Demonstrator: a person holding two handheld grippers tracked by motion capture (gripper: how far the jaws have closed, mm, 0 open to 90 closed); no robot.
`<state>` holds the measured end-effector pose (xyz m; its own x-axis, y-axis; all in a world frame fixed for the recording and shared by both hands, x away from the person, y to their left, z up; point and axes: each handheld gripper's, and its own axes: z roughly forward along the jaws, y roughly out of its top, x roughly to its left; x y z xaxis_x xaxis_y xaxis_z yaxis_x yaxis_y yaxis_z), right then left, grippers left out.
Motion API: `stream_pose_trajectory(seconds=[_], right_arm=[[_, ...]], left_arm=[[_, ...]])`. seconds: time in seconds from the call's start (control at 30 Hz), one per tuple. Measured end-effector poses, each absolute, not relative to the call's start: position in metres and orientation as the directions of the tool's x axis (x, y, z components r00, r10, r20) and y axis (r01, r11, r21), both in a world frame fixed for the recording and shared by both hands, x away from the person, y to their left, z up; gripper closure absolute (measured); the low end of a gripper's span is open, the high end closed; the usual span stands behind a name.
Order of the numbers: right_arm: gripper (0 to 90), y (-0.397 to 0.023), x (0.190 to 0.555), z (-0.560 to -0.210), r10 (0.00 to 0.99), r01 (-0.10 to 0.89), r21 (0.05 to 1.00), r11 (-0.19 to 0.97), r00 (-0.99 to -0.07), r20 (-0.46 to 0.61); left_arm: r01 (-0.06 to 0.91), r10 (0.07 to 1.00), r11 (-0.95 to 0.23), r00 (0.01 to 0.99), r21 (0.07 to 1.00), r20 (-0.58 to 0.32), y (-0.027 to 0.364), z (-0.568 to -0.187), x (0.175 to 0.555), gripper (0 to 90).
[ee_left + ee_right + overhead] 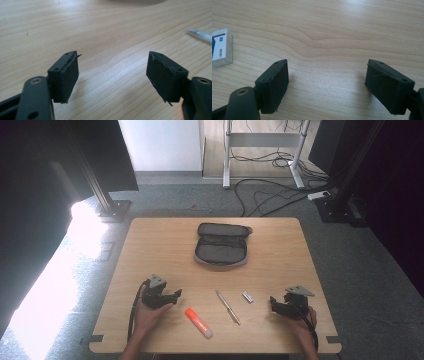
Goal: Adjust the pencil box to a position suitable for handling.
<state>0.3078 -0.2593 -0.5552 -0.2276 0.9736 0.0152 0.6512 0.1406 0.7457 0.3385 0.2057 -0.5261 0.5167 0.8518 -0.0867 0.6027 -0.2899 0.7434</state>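
Left tool (176,294) sits released near the worktop's (150,245) front-left corner, jaws wide apart with nothing between them. Right tool (272,301) near the front-right corner is likewise released and empty. Between them lie a highlighter (198,322), a pen (228,307) and an eraser (247,296). An unzipped pencil case (221,244) rests toward the far edge.

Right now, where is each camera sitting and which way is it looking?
High view: above the person's side, looking down on the table, the open pencil case, both hands and grippers.
Left gripper view: rides the left gripper, looking along its open jaws at a pen.
Right gripper view: rides the right gripper, facing an eraser.
Shared: pen and eraser appear from above too.
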Motion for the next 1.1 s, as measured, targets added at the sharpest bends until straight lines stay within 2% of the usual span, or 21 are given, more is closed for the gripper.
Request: stream_pose_trajectory(seconds=[0.07, 0.27, 0.63, 1.1], right_arm=[[18.6, -0.259, 0.308, -0.555, 0.973, 0.651, 0.746, 0.141, -0.229, 0.016], [18.6, -0.259, 0.308, -0.555, 0.973, 0.651, 0.746, 0.141, -0.229, 0.016], [18.6, -0.259, 0.308, -0.555, 0.973, 0.651, 0.746, 0.142, -0.229, 0.014], [18.6, -0.259, 0.308, -0.555, 0.974, 0.65, 0.746, 0.142, -0.228, 0.014]], left_arm=[[0.594, 0.845, -0.297, 0.528, 0.747, -0.083, 0.203, -0.523, 0.34, 22.1], [0.584, 0.834, -0.271, 0.539, 0.765, -0.116, 0.2, -0.514, 0.345, 22.2], [0.578, 0.871, -0.192, 0.473, 0.793, -0.134, 0.201, -0.499, 0.366, 25.1], [0.577, 0.863, -0.21, 0.489, 0.789, -0.129, 0.187, -0.49, 0.392, 26.3]])
